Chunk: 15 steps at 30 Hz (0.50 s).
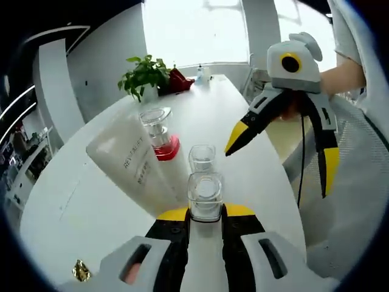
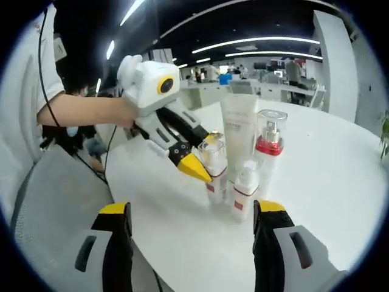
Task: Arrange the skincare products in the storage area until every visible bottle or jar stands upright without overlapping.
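On the white table [image 1: 73,207] stand a tall white tube [image 1: 134,161], a pump bottle with a red collar and clear cap [image 1: 159,131], and two small clear-capped bottles. My left gripper [image 1: 205,214] is shut on the nearer small bottle [image 1: 205,194], which is upright; the other small bottle [image 1: 202,157] stands just behind it. My right gripper [image 1: 282,155] hovers open at the right, apart from the group. In the right gripper view its own jaws [image 2: 191,213] stand wide open before the tube [image 2: 238,128], pump bottle [image 2: 269,140] and free small bottle [image 2: 245,188], while the left gripper [image 2: 203,155] clamps the held bottle [image 2: 216,179].
A potted plant [image 1: 144,74], a red object [image 1: 179,79] and a small bottle [image 1: 199,73] sit at the table's far end. A small gold item [image 1: 80,271] lies near the front left. A person's arm [image 2: 79,109] holds the left gripper. The table edge runs close on the right.
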Motion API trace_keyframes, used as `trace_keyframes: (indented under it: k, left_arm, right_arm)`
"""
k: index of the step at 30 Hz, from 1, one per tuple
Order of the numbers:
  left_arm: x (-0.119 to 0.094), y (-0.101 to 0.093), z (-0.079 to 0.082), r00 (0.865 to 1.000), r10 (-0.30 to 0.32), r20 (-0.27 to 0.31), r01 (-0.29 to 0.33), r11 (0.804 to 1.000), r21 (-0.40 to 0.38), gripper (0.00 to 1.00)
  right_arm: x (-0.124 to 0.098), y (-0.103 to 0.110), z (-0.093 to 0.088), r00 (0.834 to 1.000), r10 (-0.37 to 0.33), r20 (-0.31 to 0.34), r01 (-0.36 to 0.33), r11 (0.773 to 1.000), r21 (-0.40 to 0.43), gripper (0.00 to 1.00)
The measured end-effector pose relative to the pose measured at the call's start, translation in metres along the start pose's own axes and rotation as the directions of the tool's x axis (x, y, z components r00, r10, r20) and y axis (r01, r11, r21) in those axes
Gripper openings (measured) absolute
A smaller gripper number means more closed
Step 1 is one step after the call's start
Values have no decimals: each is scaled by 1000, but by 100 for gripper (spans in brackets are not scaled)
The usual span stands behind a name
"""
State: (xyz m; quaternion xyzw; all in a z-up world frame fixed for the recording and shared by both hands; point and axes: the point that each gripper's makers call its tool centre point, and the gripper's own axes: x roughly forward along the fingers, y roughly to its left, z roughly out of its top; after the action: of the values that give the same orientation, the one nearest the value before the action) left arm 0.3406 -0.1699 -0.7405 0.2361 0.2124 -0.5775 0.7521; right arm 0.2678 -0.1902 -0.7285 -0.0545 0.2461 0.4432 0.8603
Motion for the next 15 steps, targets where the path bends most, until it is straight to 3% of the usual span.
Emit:
trace_keyframes:
  k: [15]
  left_arm:
    - [12,-1,1,1000,-19,11,19,1000,-9,24]
  right_arm:
    - [0,-5,-2,1000,-20,1,20,1000,24,88]
